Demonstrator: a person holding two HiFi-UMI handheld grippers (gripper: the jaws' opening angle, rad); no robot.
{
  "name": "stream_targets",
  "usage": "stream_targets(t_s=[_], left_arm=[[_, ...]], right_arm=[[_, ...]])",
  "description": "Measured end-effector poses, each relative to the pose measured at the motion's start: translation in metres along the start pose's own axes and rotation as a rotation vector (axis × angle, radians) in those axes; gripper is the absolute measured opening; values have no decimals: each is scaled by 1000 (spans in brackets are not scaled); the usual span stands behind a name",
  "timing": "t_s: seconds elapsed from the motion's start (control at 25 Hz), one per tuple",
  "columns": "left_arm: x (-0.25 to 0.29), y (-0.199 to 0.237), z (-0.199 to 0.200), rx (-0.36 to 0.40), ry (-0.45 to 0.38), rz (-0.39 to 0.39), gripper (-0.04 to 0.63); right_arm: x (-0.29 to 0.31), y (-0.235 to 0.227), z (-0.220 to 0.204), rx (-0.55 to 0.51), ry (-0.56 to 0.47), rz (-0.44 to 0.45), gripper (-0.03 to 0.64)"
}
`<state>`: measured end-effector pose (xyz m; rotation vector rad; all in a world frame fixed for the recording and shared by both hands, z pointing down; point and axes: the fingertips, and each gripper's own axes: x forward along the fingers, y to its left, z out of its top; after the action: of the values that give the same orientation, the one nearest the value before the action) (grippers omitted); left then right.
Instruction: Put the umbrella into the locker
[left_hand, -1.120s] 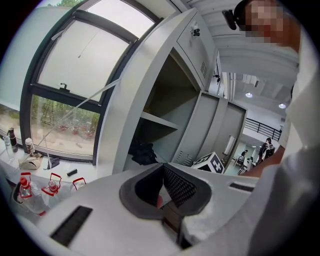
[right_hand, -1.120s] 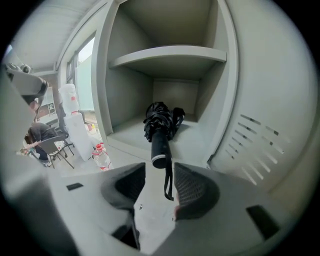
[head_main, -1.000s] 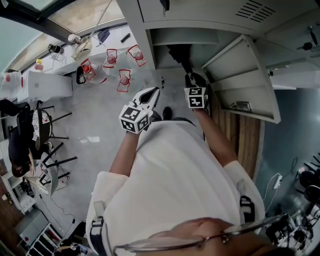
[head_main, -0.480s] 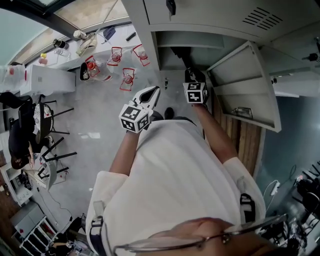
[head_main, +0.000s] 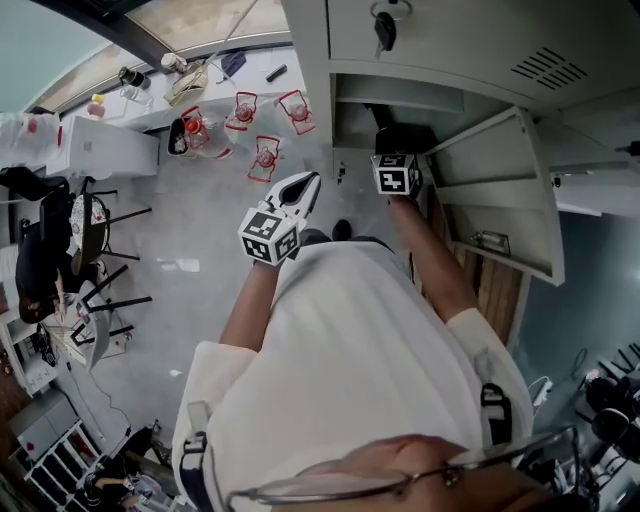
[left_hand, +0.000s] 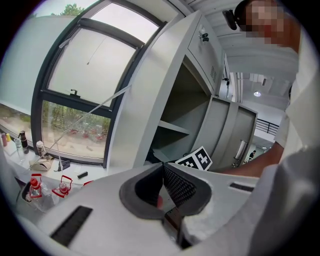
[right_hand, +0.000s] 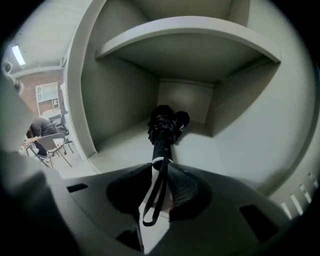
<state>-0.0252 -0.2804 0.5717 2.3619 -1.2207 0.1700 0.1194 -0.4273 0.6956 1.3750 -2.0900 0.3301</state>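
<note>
Umbrella (right_hand: 165, 125) inside the locker (right_hand: 115, 100).
The right gripper (right_hand: 159, 167) squeezes its handle; the left gripper (left_hand: 162, 167), outside the locker, is closed tight, holding nothing.

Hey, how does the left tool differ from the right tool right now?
The right tool is clamped on the handle of the black umbrella; the left tool is shut on nothing. The right tool points into the open locker compartment; the left tool hangs outside it. Both carry a marker cube.
</note>
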Motion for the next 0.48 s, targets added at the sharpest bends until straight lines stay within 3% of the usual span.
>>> stream_targets(t_s=[0.48], left_arm=[[-27, 5, 1, -1, -39, -23, 6]], right_arm=[[-22, 10, 0, 25, -24, -21, 103]])
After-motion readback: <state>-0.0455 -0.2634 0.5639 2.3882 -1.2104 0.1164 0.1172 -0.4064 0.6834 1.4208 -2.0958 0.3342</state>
